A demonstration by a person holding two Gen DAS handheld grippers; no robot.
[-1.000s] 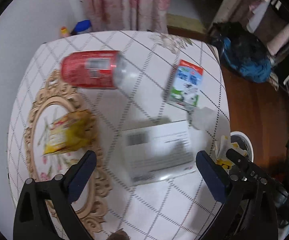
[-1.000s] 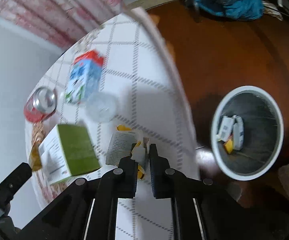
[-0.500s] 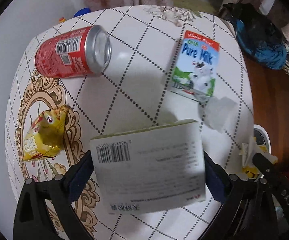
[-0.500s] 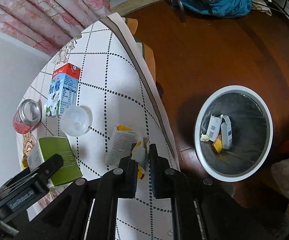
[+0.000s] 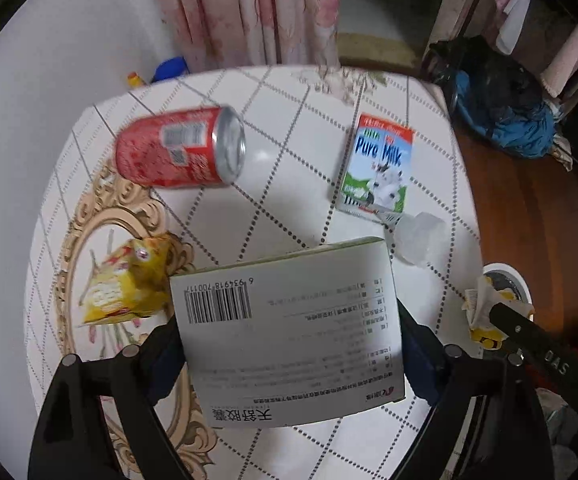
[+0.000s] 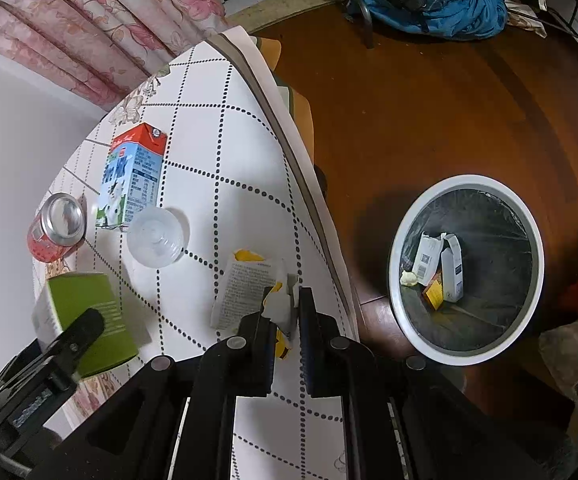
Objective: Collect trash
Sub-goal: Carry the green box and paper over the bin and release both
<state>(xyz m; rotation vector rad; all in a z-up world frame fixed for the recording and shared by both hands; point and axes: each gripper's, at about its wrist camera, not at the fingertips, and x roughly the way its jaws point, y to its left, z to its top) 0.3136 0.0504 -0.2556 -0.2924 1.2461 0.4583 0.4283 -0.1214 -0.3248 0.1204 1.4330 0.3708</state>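
Observation:
My left gripper [image 5: 289,344] is shut on a white and green medicine box [image 5: 289,328] and holds it over the table; the box also shows in the right wrist view [image 6: 85,312]. My right gripper [image 6: 285,312] is shut on a crumpled yellow and white wrapper [image 6: 249,288] near the table's right edge. A red can [image 5: 181,148] lies on its side, and a Pure Milk carton [image 5: 377,164], a clear plastic cup [image 6: 157,236] and a yellow snack packet [image 5: 125,284] lie on the table. A white-rimmed trash bin [image 6: 465,268] stands on the floor, holding several cartons.
The table has a white checked cloth [image 5: 289,120] and stands against a white wall, with pink curtains [image 5: 257,8] behind. A blue and black bundle [image 6: 429,0] lies on the brown wood floor [image 6: 429,112] beyond the bin.
My left gripper has closed on the medicine box and lifted it off the table. My right gripper, still holding the wrapper, has barely moved.

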